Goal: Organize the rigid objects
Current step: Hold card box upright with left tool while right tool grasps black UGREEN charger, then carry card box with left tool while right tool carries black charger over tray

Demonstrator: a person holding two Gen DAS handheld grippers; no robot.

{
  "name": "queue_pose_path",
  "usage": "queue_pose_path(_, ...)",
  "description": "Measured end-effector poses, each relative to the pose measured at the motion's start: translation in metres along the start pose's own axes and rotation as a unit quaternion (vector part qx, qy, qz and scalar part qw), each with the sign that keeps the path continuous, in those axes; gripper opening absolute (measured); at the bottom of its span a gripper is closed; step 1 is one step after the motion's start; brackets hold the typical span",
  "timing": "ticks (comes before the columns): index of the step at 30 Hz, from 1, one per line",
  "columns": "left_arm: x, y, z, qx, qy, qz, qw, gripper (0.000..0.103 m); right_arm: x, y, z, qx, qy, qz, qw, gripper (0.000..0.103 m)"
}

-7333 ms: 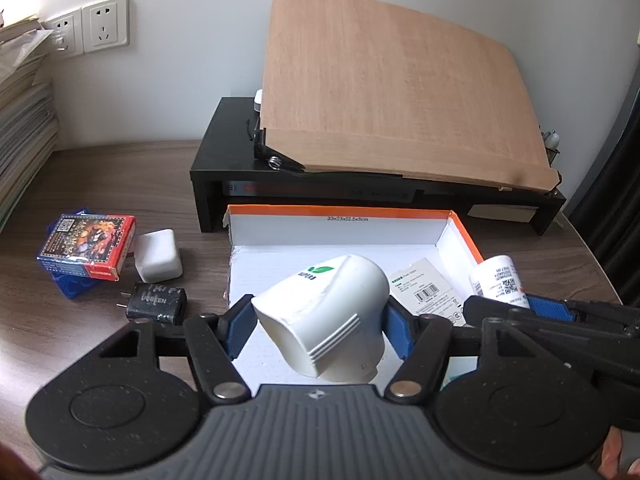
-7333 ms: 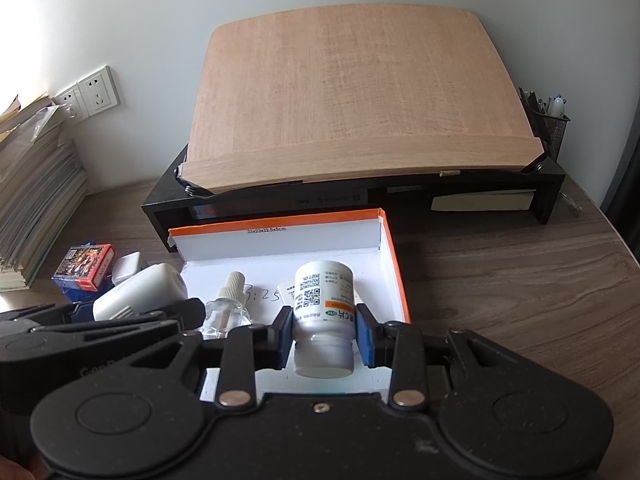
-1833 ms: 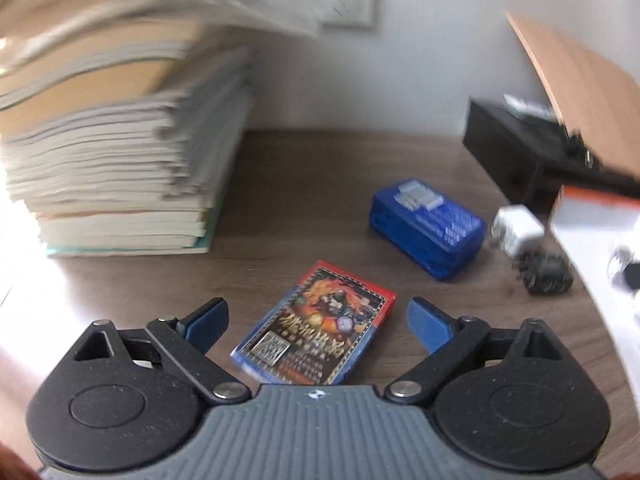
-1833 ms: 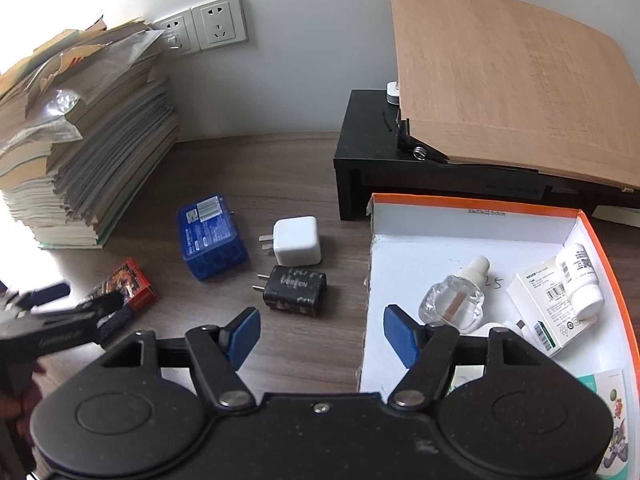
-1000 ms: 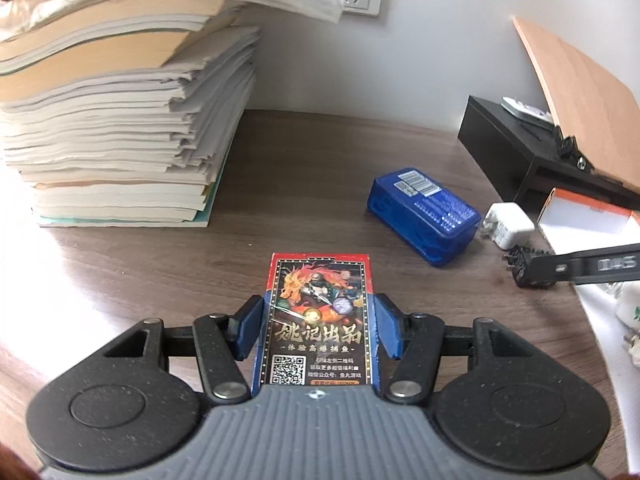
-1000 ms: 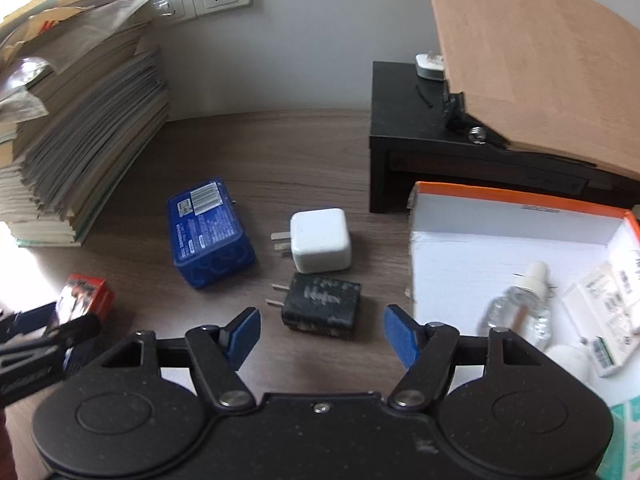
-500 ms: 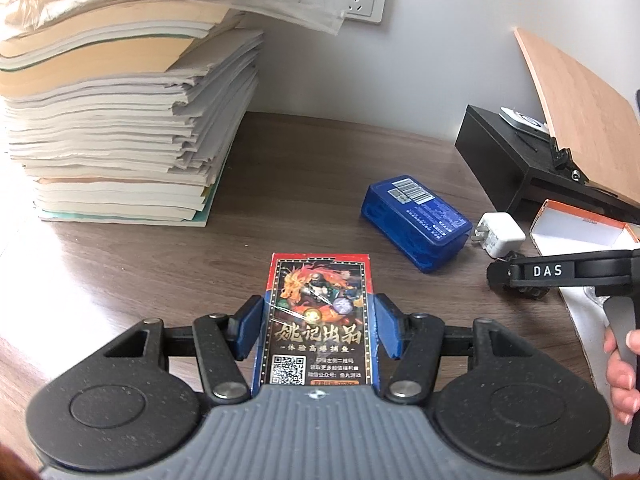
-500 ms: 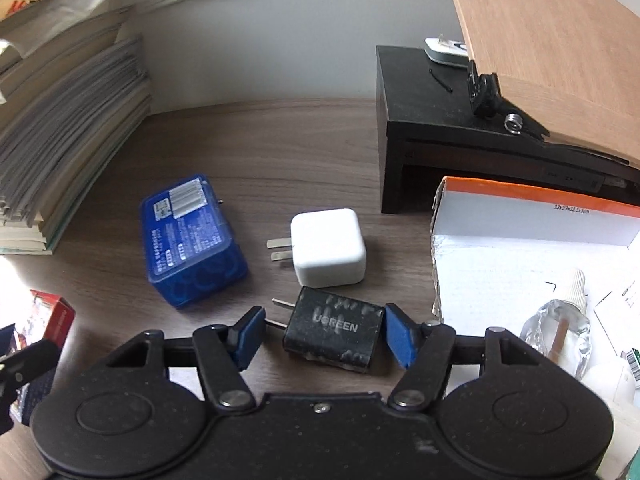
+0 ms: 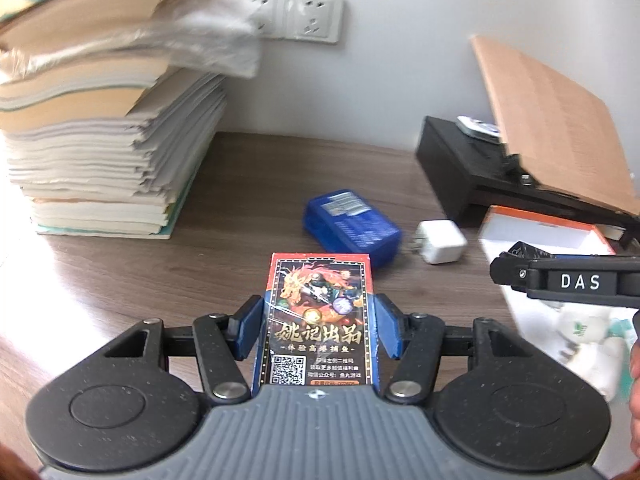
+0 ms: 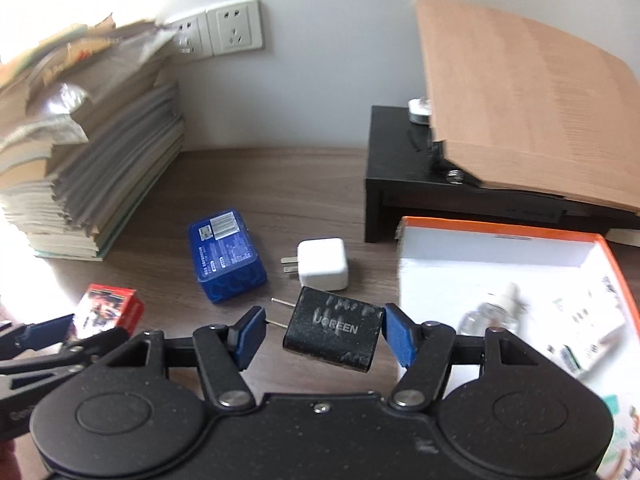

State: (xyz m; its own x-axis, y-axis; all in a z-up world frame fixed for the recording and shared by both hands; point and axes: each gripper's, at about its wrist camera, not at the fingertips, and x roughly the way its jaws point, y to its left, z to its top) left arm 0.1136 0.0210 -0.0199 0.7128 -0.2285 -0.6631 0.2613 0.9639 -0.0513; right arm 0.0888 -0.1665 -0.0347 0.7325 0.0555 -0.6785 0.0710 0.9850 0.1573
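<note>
A red card box point(image 9: 320, 312) with a dragon picture sits upright between the blue pads of my left gripper point(image 9: 318, 332), which is shut on it just above the wooden desk. The same box point(image 10: 106, 310) and left gripper point(image 10: 60, 340) show at the left edge of the right wrist view. My right gripper point(image 10: 322, 336) is shut on a black UGREEN charger point(image 10: 332, 332); its prongs reach the left pad, and the right pad presses its body. The right gripper point(image 9: 508, 272) shows side-on at the right of the left wrist view.
A blue plastic box point(image 10: 226, 256) and a white charger point(image 10: 322, 264) lie on the desk. To the right stands an orange-rimmed white box point(image 10: 500, 248) holding a dropper bottle point(image 10: 488, 316) and packets. A book stack point(image 9: 100, 140) rises left; a black stand point(image 10: 420, 184) carries a wooden board point(image 10: 520, 100).
The right gripper came down around the black charger, narrowed onto it and lifted it off the desk. The left gripper rose and pulled back with the card box.
</note>
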Motion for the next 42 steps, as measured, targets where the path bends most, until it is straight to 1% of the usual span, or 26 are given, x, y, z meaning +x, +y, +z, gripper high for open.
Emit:
queue_pose_path(4,-0.014,-0.028,-0.004,0.003,-0.007,-0.017,0.9998,0.060,-0.026,-0.022,-0.010,0.007,-0.009,-0.005,1.000,0.077)
queue_pose_path(9,-0.028,-0.067,-0.010,0.005,-0.005,-0.037,0.9993,0.060,-0.061,-0.058,-0.025,0.019,-0.020,-0.016,0.999,0.077)
queue_pose_path(11,-0.033,-0.082,-0.013,0.004,-0.002,-0.047,0.9989,0.060,-0.075,-0.074,-0.033,0.017,-0.025,-0.028,0.999,0.077)
queue_pose_path(18,-0.052,-0.139,-0.025,0.029,-0.012,-0.067,0.9973,0.060,-0.114,-0.136,-0.062,0.039,-0.033,-0.061,0.997,0.077)
queue_pose_path(23,-0.059,-0.173,-0.033,0.041,-0.018,-0.078,0.9960,0.060,-0.135,-0.167,-0.076,0.051,-0.043,-0.071,0.995,0.077)
queue_pose_path(30,-0.061,-0.207,-0.048,0.060,-0.006,-0.096,0.9936,0.060,-0.150,-0.188,-0.090,0.058,-0.050,-0.070,0.995,0.077)
queue_pose_path(37,-0.062,-0.223,-0.054,0.072,-0.002,-0.094,0.9930,0.060,-0.154,-0.193,-0.094,0.052,-0.051,-0.061,0.995,0.077)
queue_pose_path(42,-0.063,-0.229,-0.057,0.071,0.001,-0.086,0.9938,0.060,-0.156,-0.196,-0.096,0.051,-0.051,-0.056,0.996,0.077)
